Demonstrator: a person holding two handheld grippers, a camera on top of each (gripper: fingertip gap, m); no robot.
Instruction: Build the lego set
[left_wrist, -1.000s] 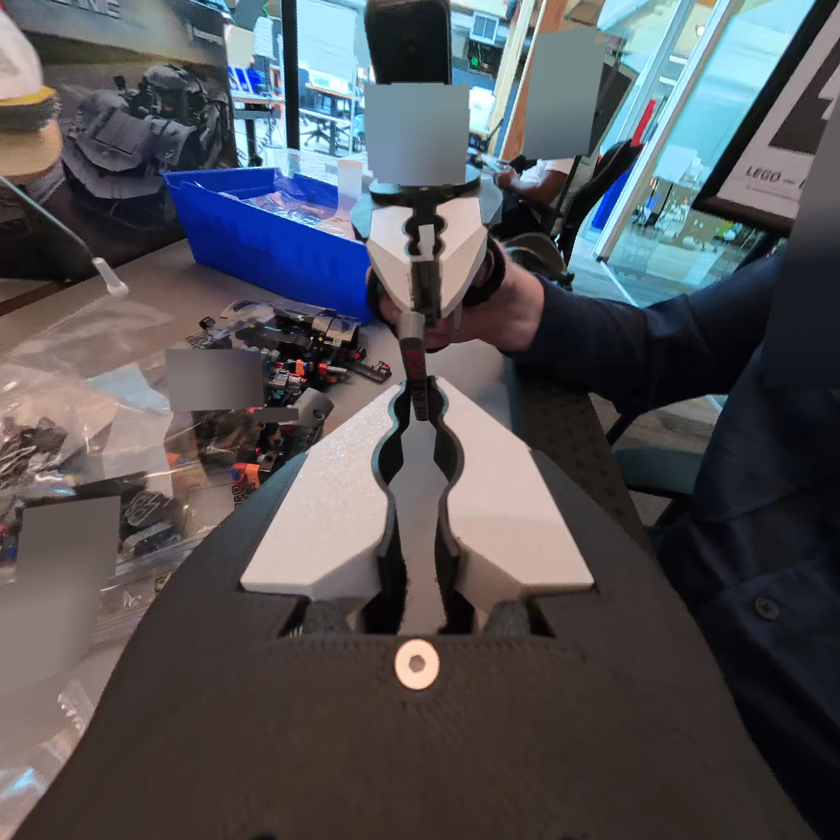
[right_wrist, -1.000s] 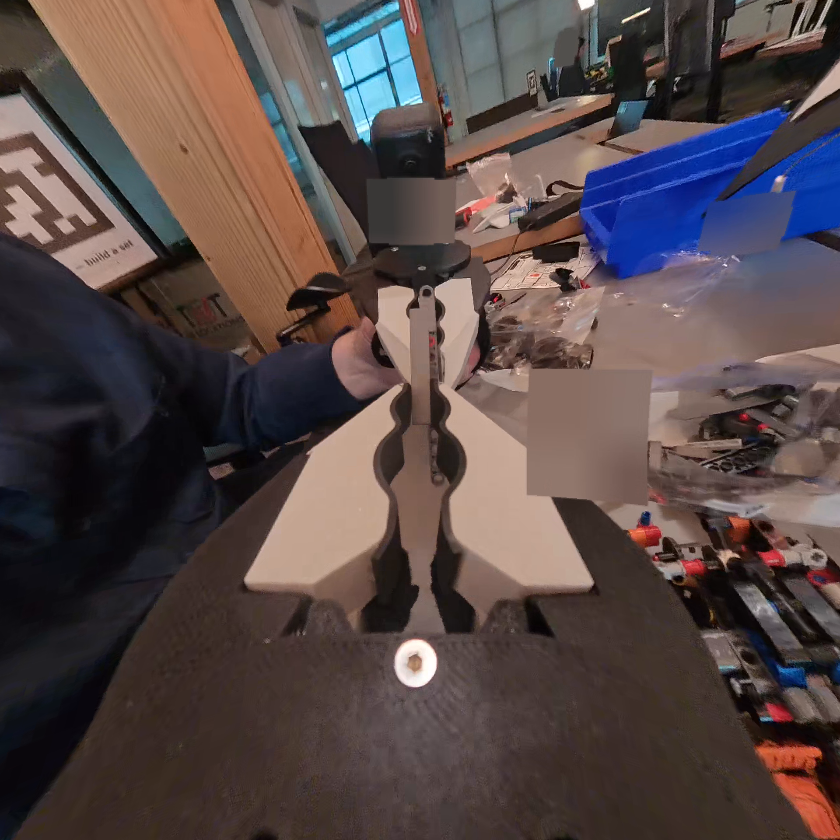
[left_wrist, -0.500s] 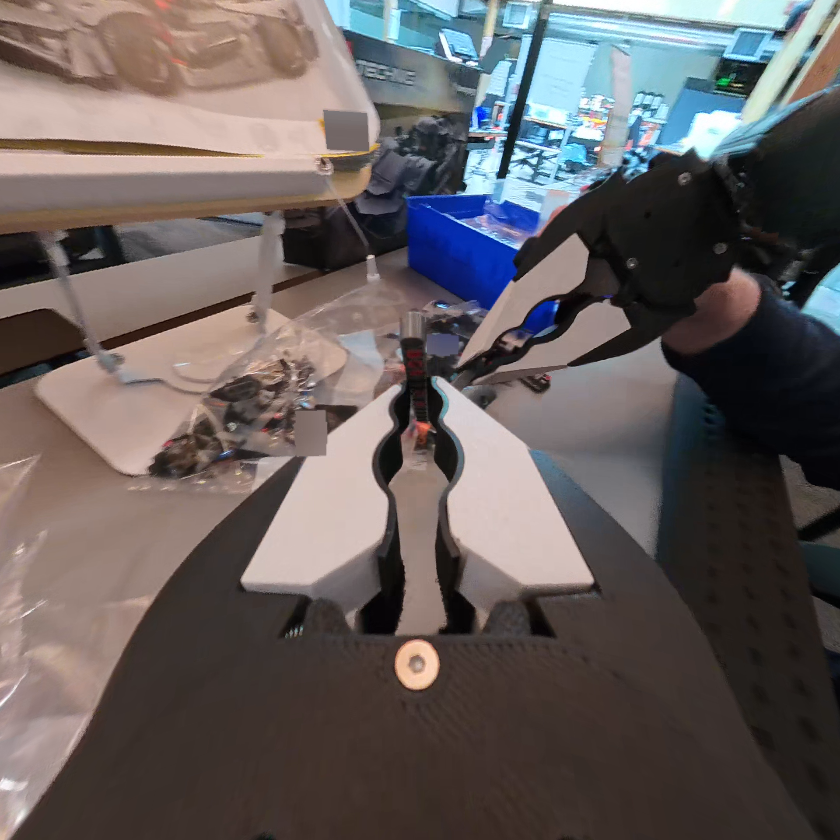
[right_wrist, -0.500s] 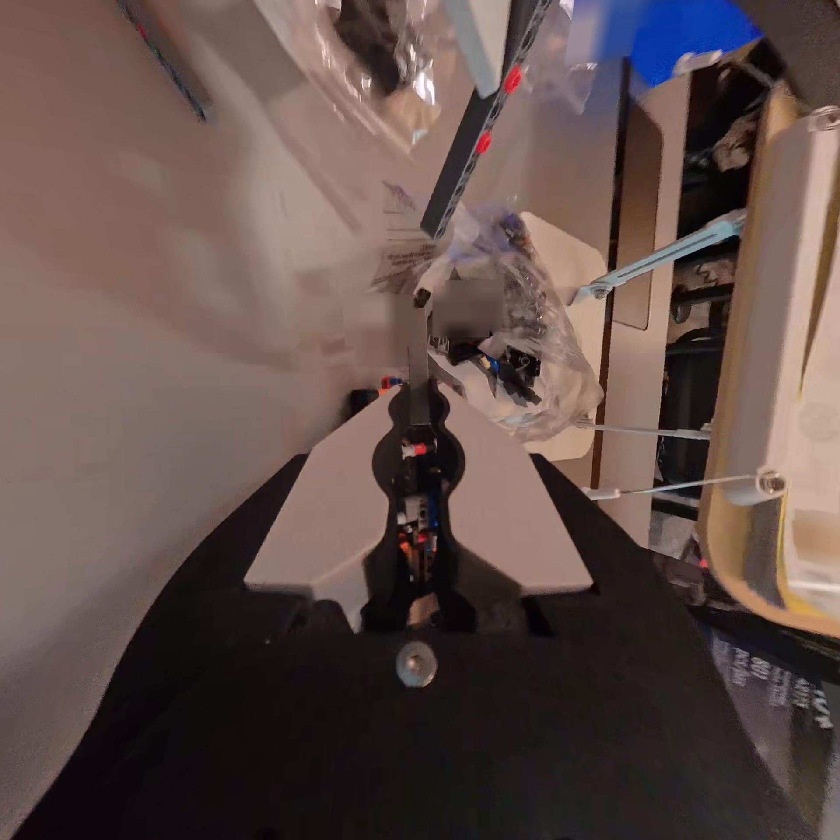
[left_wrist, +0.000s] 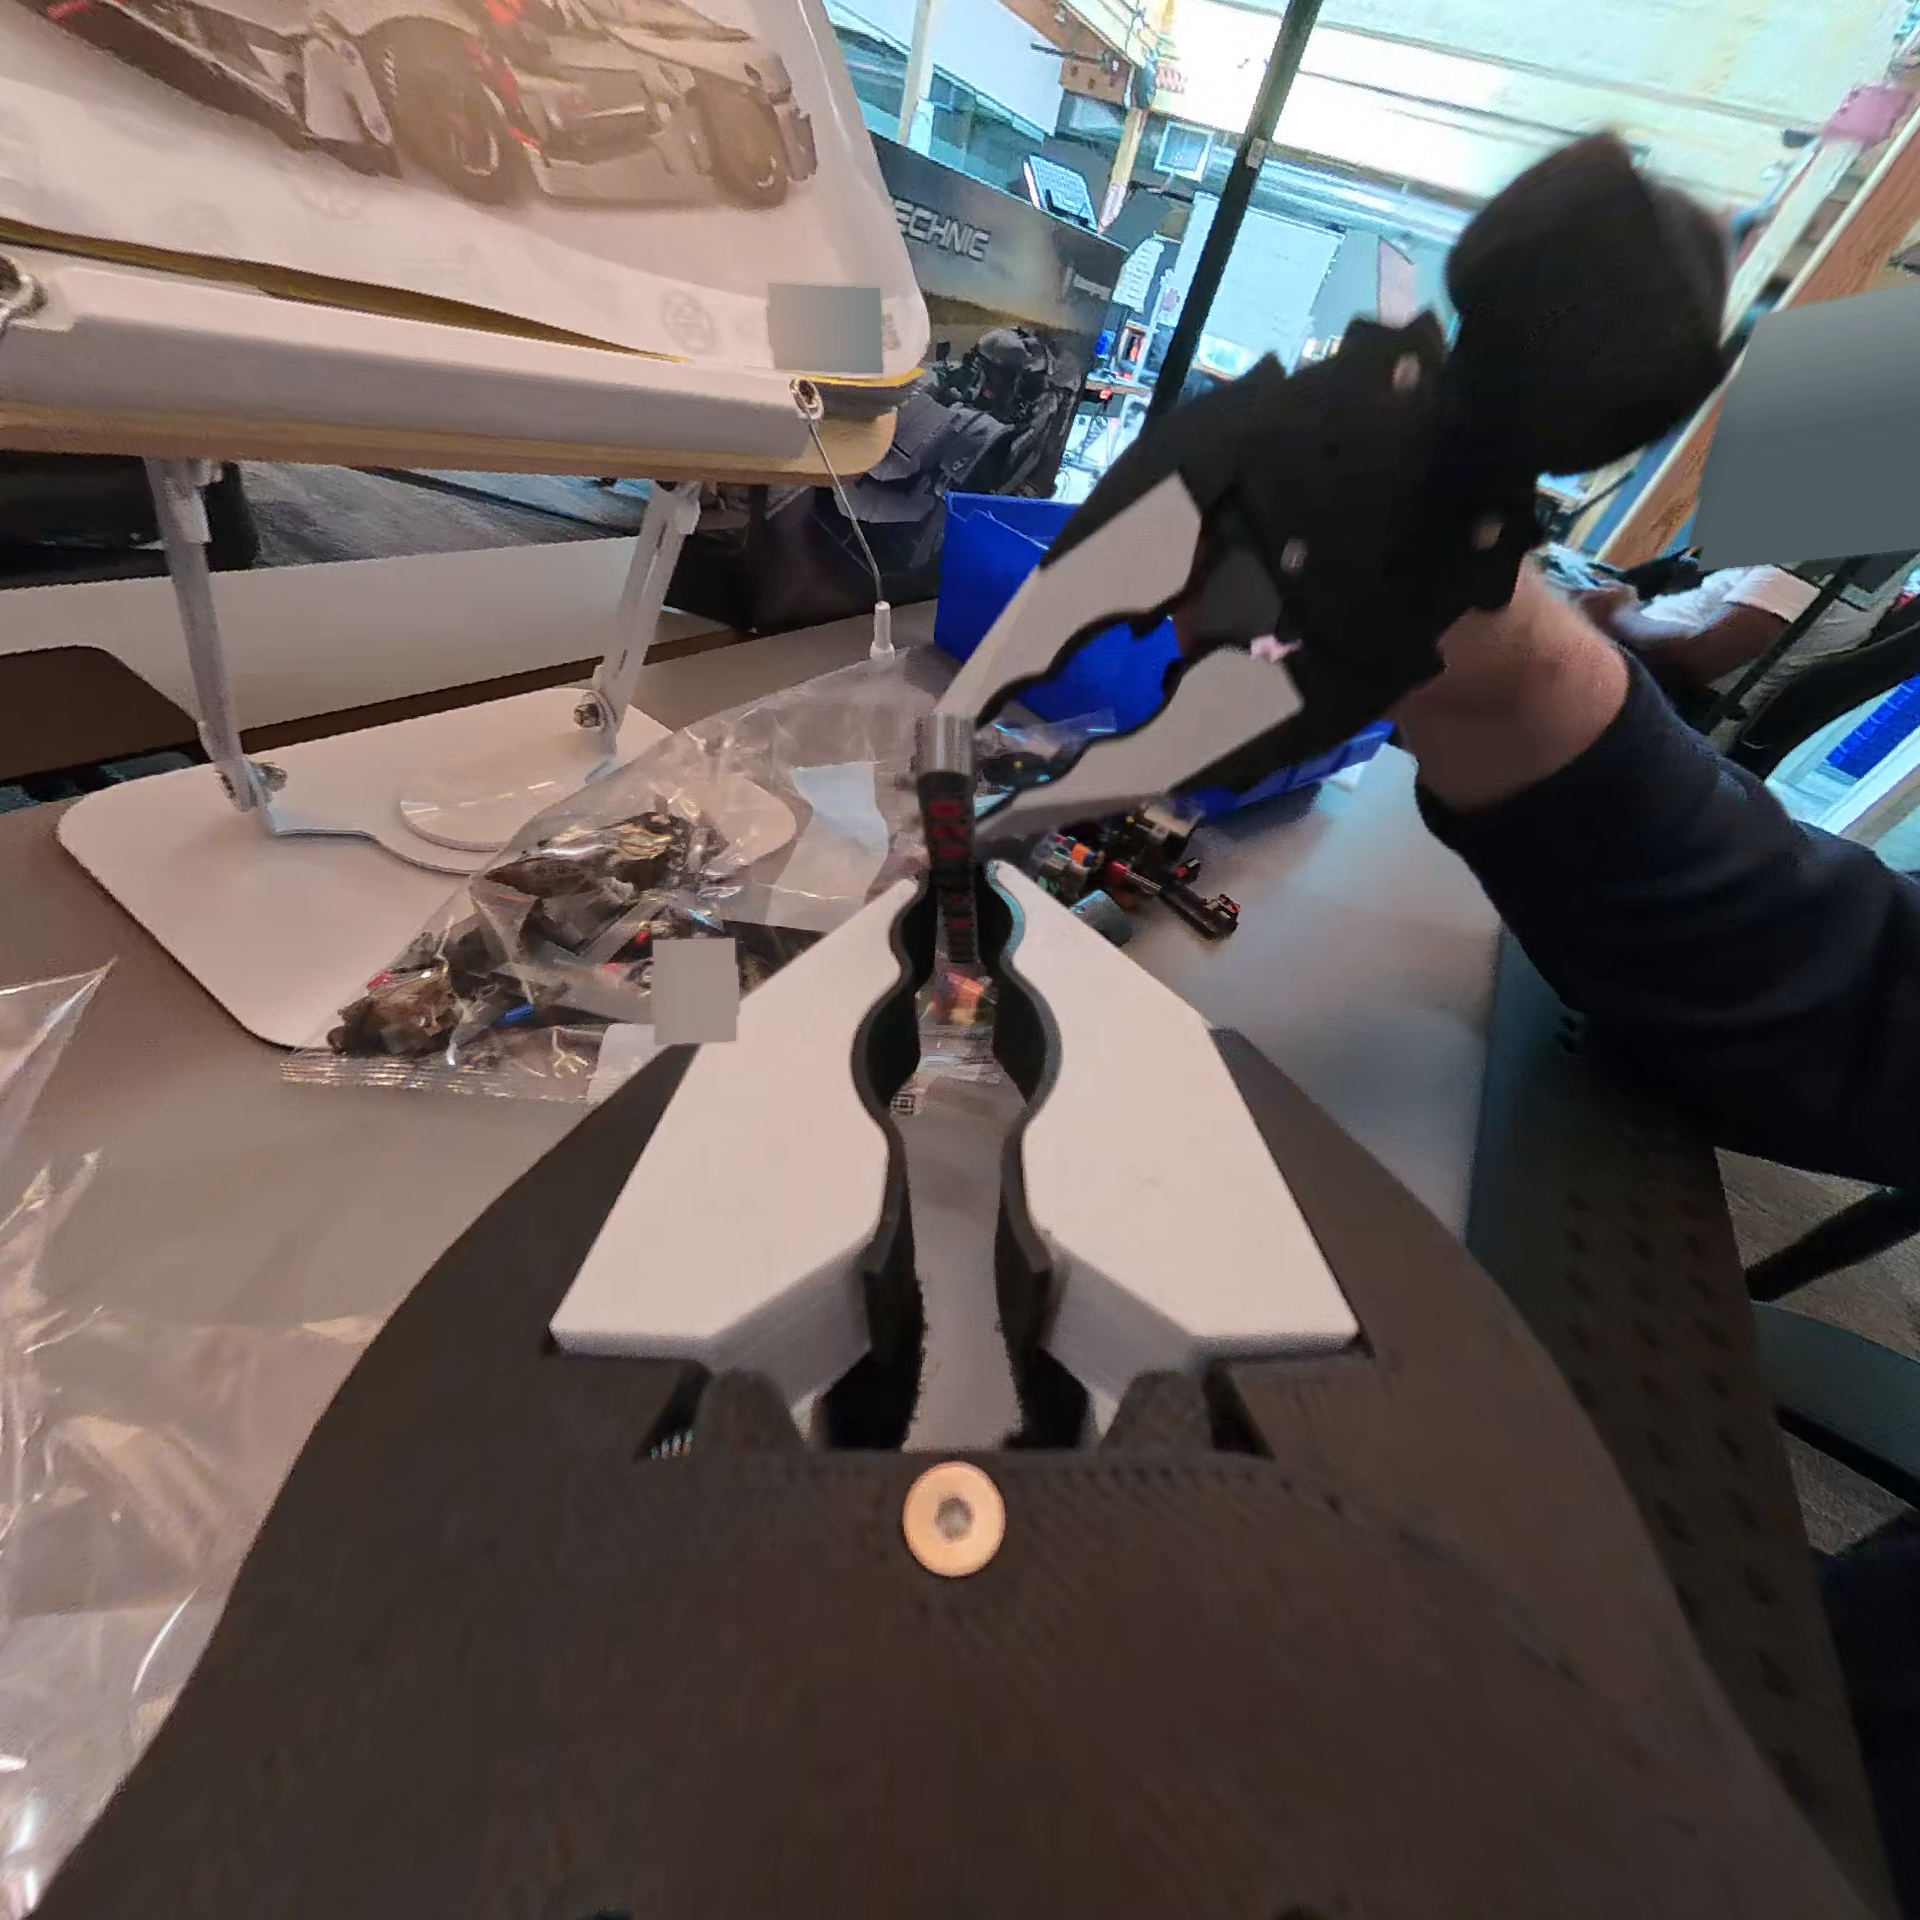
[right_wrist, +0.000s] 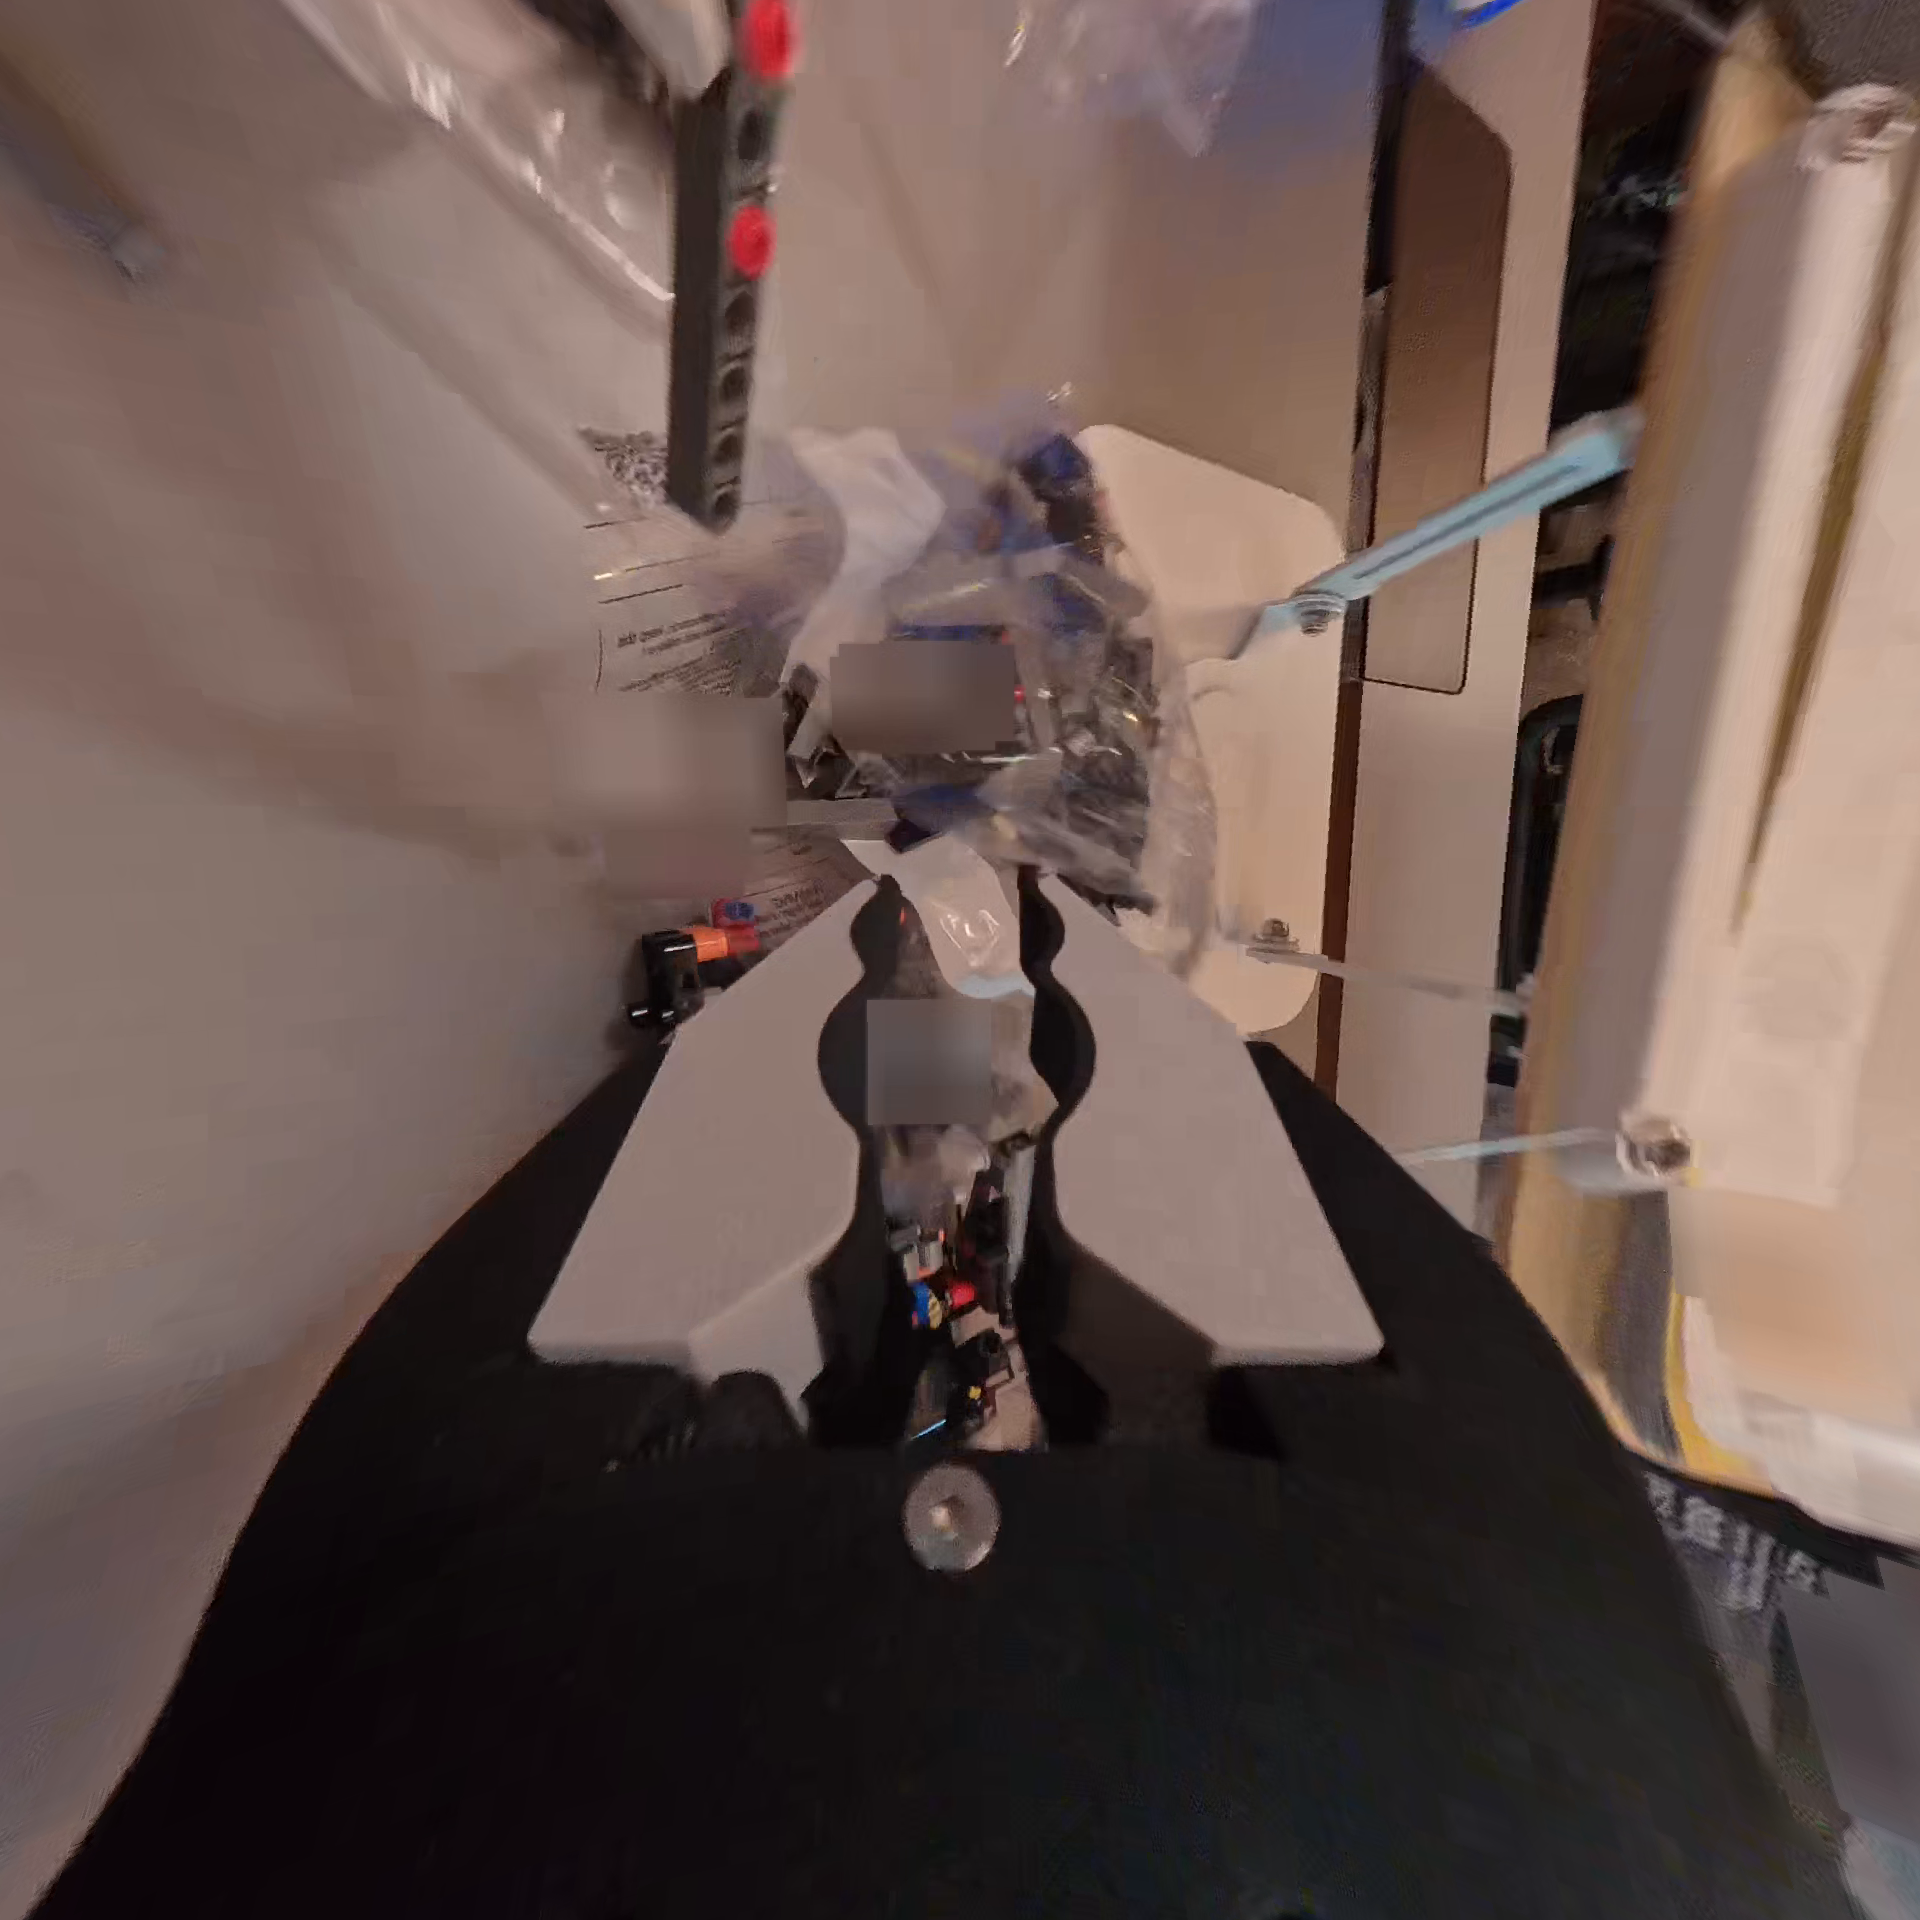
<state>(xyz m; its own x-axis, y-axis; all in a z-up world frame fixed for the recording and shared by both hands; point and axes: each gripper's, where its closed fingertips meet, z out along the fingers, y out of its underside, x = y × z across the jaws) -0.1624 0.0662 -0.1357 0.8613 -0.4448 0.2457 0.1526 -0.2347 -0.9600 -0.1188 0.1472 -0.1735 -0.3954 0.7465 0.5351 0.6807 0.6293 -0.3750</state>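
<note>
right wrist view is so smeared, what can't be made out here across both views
- Right wrist view: motion blur smears the bag of parts; single pieces unreadable.
- Right wrist view: the black beam runs off the top edge; its holder is unseen.
- Left wrist view: the beam's lower end hides between the left gripper fingers.

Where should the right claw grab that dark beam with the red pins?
Judging by its pose, take the dark beam by its free upper end, coming in from the right. The left claw is clamped on its lower part, and the beam stands up between those tips, so only the top is exposed. The right claw, open, sits beside that end.
</note>
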